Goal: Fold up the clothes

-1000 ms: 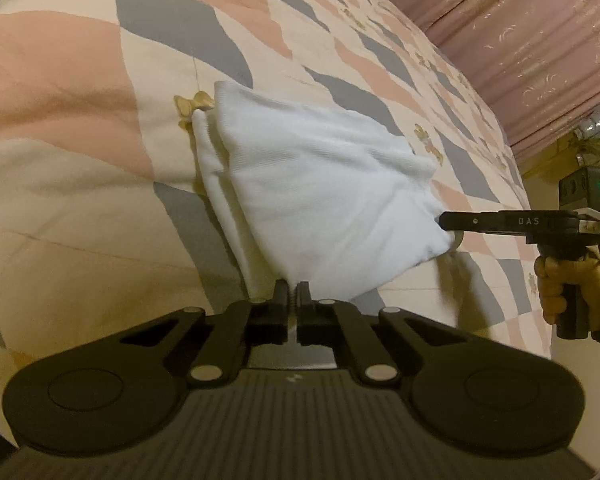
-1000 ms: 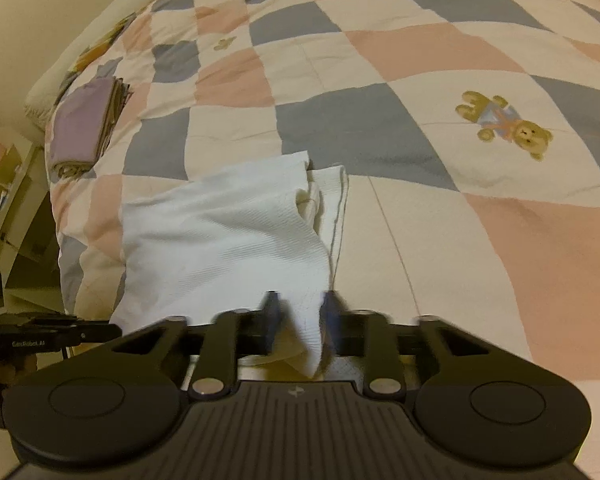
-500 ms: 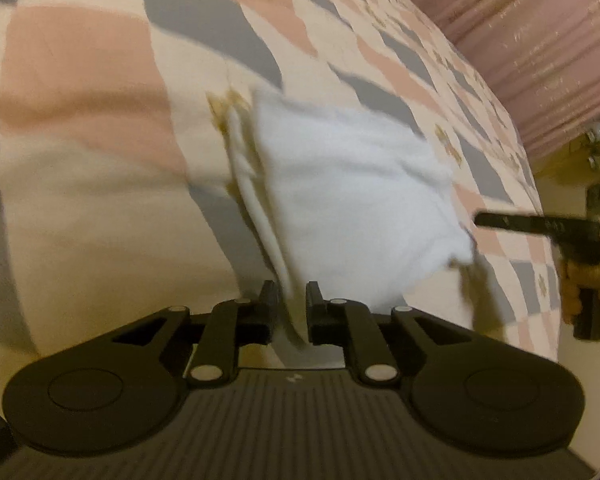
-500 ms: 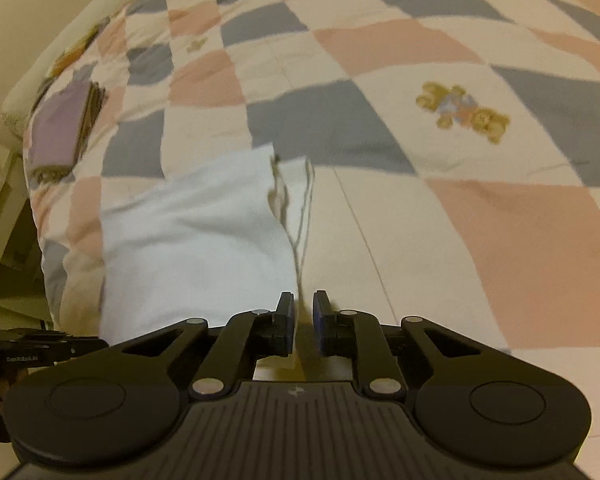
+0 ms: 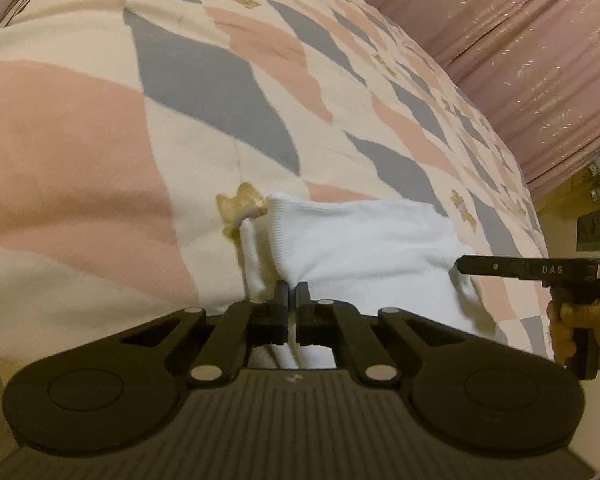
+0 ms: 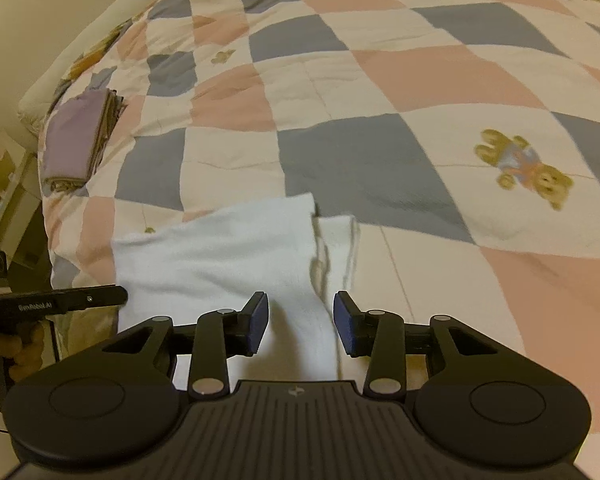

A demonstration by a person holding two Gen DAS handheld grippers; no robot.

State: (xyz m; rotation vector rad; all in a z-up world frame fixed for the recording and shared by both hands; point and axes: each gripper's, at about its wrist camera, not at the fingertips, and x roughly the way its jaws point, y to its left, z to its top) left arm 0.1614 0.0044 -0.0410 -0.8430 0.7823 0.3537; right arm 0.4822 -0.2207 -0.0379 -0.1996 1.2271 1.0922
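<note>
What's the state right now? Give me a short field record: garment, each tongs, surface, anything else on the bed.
garment: white cloth, partly folded, lying near the bed edge
left tongs: shut on a near corner of the white cloth
right tongs: open, fingers either side of the cloth's near end, not gripping
surface: checked quilt in pink, grey and cream with teddy bear prints
other items: stack of folded clothes, purple piece on top, at the far left of the bed
backdrop: pink curtain beyond the bed
</note>
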